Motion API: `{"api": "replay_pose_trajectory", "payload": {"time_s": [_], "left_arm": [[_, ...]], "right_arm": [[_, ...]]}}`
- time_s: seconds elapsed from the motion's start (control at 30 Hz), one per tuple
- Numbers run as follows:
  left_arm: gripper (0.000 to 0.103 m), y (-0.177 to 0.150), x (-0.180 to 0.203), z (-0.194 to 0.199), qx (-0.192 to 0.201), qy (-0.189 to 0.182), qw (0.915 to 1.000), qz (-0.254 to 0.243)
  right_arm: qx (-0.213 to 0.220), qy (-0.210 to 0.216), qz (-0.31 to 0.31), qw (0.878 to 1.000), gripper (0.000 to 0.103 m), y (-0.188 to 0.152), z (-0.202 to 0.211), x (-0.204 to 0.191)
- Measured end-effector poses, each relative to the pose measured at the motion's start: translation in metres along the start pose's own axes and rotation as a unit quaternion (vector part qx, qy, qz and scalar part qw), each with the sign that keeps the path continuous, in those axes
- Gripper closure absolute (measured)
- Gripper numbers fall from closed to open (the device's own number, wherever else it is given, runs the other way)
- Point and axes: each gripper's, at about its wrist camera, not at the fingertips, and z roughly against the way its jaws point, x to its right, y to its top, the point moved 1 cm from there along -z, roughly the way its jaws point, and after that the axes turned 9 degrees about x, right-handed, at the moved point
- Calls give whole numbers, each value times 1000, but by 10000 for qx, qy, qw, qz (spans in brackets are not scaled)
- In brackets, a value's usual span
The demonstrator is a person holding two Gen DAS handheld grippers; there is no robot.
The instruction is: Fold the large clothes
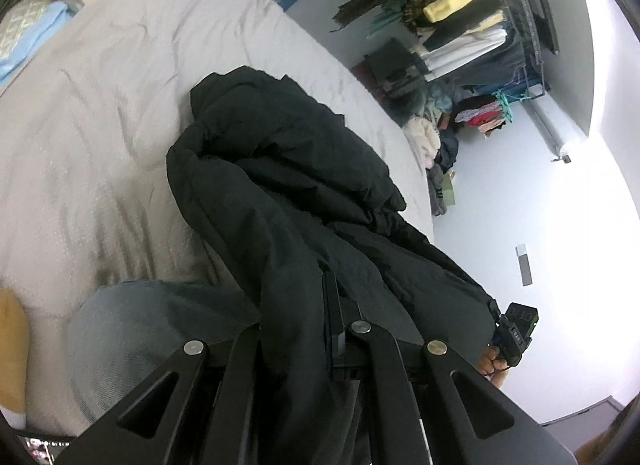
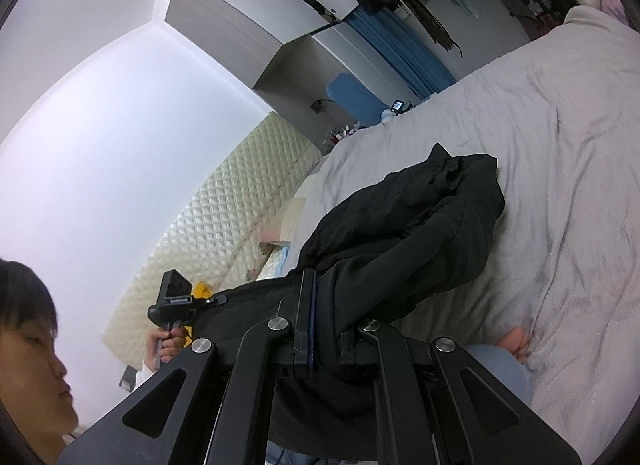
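A large black padded jacket (image 1: 288, 169) is held up at its near edge, with its far end bunched on the grey bed cover (image 1: 100, 105). My left gripper (image 1: 316, 305) is shut on the jacket's near edge; fabric drapes over its left finger. My right gripper (image 2: 320, 305) is shut on the jacket (image 2: 420, 217) too, with cloth pinched between the fingers. The right gripper shows at the lower right of the left wrist view (image 1: 516, 329), and the left gripper at the left of the right wrist view (image 2: 176, 301).
The person's knee in blue jeans (image 1: 132, 345) rests on the bed, a bare foot (image 2: 516, 341) beside it. A quilted headboard (image 2: 224, 233) and pillows (image 1: 36, 29) stand at the bed's head. A crowded clothes rack (image 1: 460, 17) and clothes piled on the floor (image 1: 436, 145) lie beyond the bed.
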Motion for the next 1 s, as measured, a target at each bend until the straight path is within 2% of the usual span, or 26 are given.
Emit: {"api": "replay_pose_trajectory", "payload": {"time_s": [0.23, 0.33, 0.4, 0.6, 0.8, 1.0], "left_arm": [[98, 41, 0, -26, -206, 719, 9970, 214], [97, 72, 5, -35, -10, 1190, 9929, 77], [96, 88, 3, -39, 18, 1255, 9918, 227], [92, 131, -3, -50, 9, 1412, 9880, 622], [92, 163, 8, -69, 46, 1541, 9850, 777], [92, 192, 5, -94, 23, 1478, 9843, 963]], "right_arm": [[-324, -85, -59, 9994, 96, 37, -47, 5], [-224, -134, -415, 9988, 95, 60, -68, 19], [-20, -164, -838, 9963, 95, 77, -80, 36], [274, -508, -1509, 9869, 95, 121, -107, 81], [375, -792, -1701, 9815, 95, 144, -132, 102], [400, -1131, -1917, 9741, 95, 158, -156, 133]]}}
